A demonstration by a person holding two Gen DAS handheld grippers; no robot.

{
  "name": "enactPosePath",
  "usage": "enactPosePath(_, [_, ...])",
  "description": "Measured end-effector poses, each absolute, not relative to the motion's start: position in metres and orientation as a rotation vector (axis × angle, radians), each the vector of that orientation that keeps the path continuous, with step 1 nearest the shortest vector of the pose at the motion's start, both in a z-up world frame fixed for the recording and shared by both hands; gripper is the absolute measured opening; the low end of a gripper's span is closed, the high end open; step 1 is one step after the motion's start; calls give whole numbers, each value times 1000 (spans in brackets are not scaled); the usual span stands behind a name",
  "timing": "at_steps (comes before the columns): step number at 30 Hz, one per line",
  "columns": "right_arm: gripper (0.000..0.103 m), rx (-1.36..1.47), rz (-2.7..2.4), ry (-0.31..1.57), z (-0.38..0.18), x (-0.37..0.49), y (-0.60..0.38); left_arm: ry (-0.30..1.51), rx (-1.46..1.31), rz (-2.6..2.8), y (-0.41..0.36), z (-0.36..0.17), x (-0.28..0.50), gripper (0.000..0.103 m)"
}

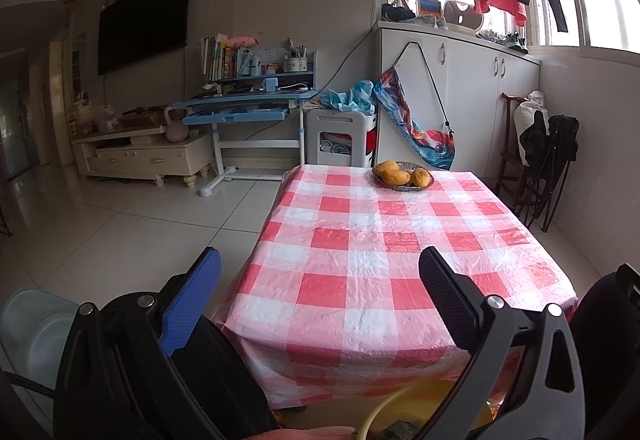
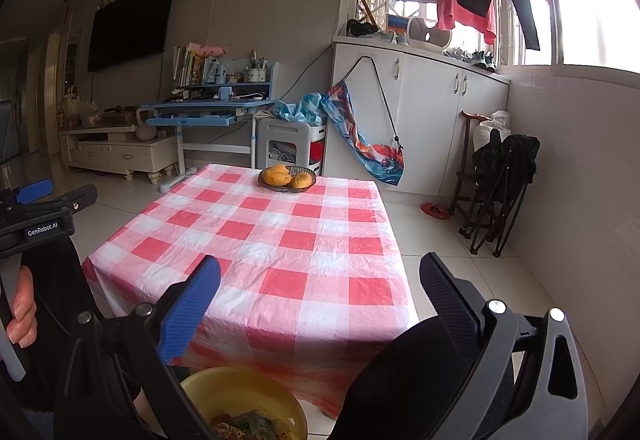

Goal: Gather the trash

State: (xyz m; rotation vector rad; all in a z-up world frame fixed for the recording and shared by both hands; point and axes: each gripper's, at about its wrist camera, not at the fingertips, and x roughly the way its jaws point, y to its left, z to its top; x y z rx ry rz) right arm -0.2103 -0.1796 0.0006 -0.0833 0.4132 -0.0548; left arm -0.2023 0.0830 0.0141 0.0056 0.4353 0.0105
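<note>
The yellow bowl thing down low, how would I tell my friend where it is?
Find the table with the red-and-white checked plastic cloth. Look below its near edge, close to the floor between the two grippers: there sits a round yellow plastic basin with crumpled scraps inside. The woven basket of orange-yellow fruit is up on the table's far end; the basin is the only yellow container below it.

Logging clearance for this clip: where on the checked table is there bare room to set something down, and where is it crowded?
Nearly the whole checked tablecloth is bare, from the near edge, where both open grippers hover, up to the fruit bowl. Only the far edge is taken, by that bowl of yellow fruit. Below the near edge, the yellow basin holding scraps fills the space.
</note>
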Motion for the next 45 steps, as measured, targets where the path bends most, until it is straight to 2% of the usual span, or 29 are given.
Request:
enactPosePath(39, [95, -93, -54, 422, -2, -210, -176, 418, 9, -3, 88, 10, -202, 96])
enactPosePath(45, [95, -92, -54, 423, -2, -211, -177, 444, 86, -25, 74, 4, -202, 96])
